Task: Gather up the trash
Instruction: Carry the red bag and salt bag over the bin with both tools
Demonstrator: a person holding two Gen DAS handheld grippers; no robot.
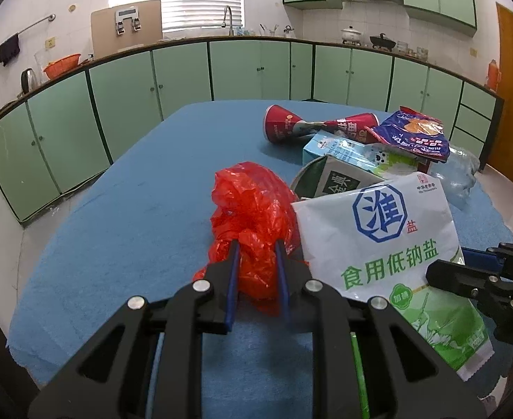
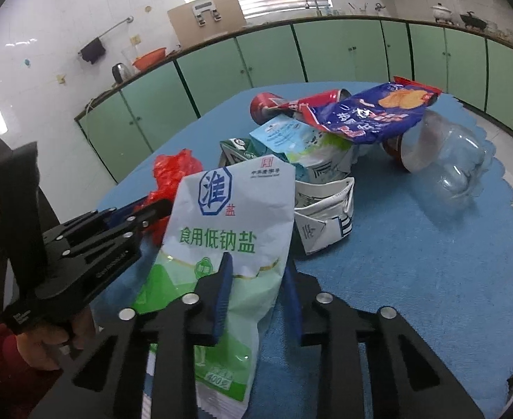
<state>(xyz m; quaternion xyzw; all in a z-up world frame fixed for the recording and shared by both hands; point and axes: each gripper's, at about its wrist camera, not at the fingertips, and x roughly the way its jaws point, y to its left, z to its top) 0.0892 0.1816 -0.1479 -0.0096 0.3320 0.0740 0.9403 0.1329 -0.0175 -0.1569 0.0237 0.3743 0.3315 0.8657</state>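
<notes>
red plastic bag (image 1: 253, 223) sits pinched in the nearly closed left gripper (image 1: 258, 249) on the blue bench (image 1: 134, 216), at nine o'clock of the white salt packet (image 2: 228, 244), which the right gripper (image 2: 256, 269) clamps.

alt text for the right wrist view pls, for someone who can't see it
The right gripper has its jaws closed on a white and green salt bag on a blue table mat. At left, a hand holds the left gripper against a crumpled red plastic bag. Behind lie flattened cartons, a blue crisp packet and a clear plastic bottle.
</notes>
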